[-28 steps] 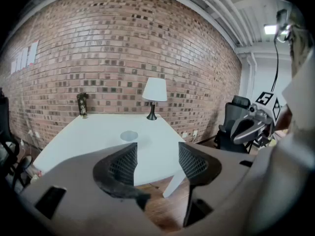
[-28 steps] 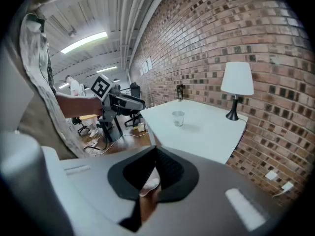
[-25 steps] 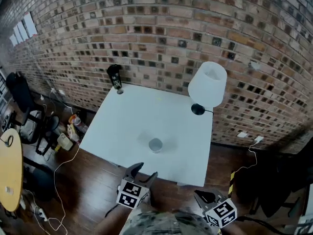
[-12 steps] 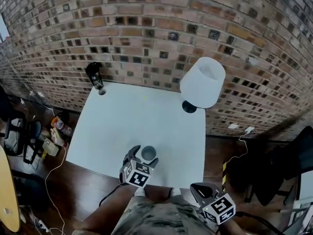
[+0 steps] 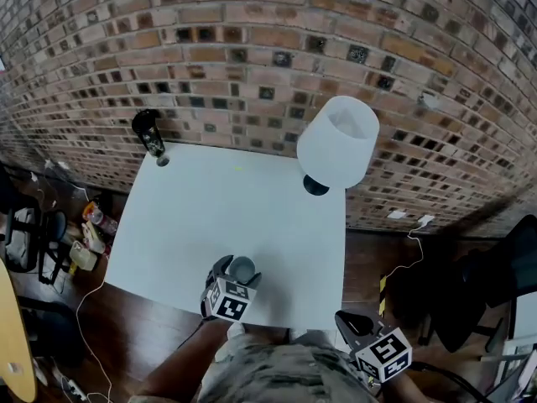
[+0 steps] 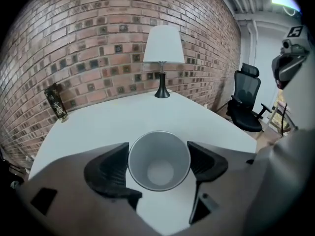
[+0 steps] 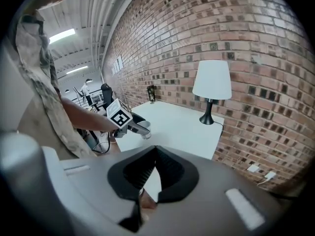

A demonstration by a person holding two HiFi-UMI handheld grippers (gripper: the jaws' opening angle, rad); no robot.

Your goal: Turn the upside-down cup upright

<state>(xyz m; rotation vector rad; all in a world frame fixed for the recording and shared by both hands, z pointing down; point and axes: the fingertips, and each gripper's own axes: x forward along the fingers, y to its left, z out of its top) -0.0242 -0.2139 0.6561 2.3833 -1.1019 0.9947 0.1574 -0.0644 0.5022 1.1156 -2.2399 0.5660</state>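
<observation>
Office: brick wall, swivel chair

Rough red-brown brick wall, smooth matt white table, smooth grey cup – dull, plastic-looking, soft white lampshade – like cloth, dark wood floor, black ribbed matt pads

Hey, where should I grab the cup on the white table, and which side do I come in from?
Grip the cup across its round side wall, coming from the near table edge with the left tool. It's round, so any two opposite sides should work. That tool's jaws flank it now and have just been closing.
</observation>
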